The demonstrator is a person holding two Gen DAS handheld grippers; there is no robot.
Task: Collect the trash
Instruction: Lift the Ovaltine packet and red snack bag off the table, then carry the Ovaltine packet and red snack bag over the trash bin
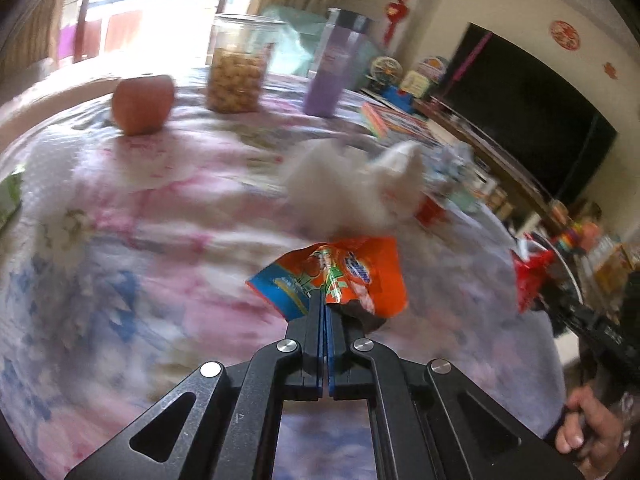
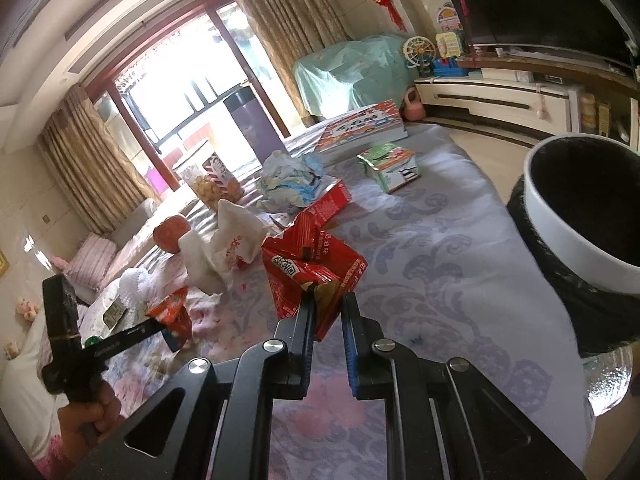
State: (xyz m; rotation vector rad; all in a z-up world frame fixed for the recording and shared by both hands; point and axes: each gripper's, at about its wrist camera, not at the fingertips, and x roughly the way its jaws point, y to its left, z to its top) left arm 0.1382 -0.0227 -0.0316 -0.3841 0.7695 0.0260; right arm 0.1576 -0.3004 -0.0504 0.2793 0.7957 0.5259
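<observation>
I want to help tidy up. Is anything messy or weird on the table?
Yes. Crumpled white paper wrappers and a scrunched pale blue plastic bag lie loose on the flowery tablecloth, among an apple and a snack jar. That's litter, not spills.

Black claw linkages, silver rivets, blue finger pads

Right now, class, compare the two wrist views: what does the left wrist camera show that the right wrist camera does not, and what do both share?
Only the left wrist view shows the green box at the table's left edge. Only the right wrist view shows the bin with its black liner and the green carton. Both show the orange wrapper pinched in the left gripper, the red wrapper in the right gripper, the apple and the crumpled tissue.
</observation>
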